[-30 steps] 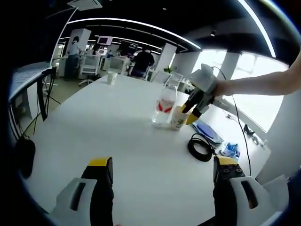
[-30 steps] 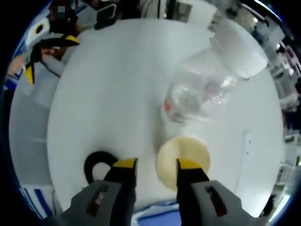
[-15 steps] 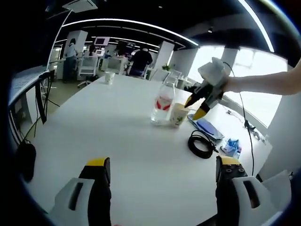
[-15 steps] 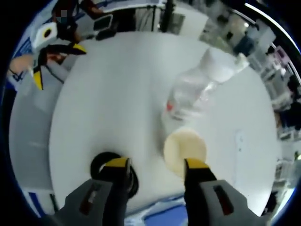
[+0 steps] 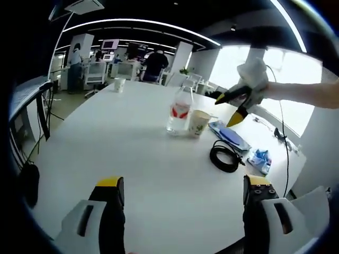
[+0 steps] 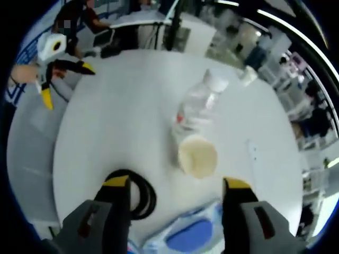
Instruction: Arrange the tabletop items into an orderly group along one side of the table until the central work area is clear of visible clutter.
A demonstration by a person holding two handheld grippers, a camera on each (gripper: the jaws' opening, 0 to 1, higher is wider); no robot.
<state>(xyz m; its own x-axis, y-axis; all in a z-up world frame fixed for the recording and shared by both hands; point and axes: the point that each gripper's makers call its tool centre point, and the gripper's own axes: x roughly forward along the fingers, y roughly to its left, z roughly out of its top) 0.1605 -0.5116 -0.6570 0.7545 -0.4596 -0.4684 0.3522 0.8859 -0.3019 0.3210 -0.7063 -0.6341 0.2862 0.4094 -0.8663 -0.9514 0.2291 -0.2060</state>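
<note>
We are hovering the right gripper (image 6: 175,186), jaws wide and empty, above the cup (image 6: 197,155) beside the bottle (image 6: 196,106); the left gripper (image 5: 180,188) is waiting open. We should descend squarely, straddling the cup.

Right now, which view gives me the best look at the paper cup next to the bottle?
The right gripper view: it looks down into the paper cup, showing its open rim against the bottle, centred ahead of the open right gripper. The left gripper view shows the cup smaller, from the side, upright beside the bottle.
</note>
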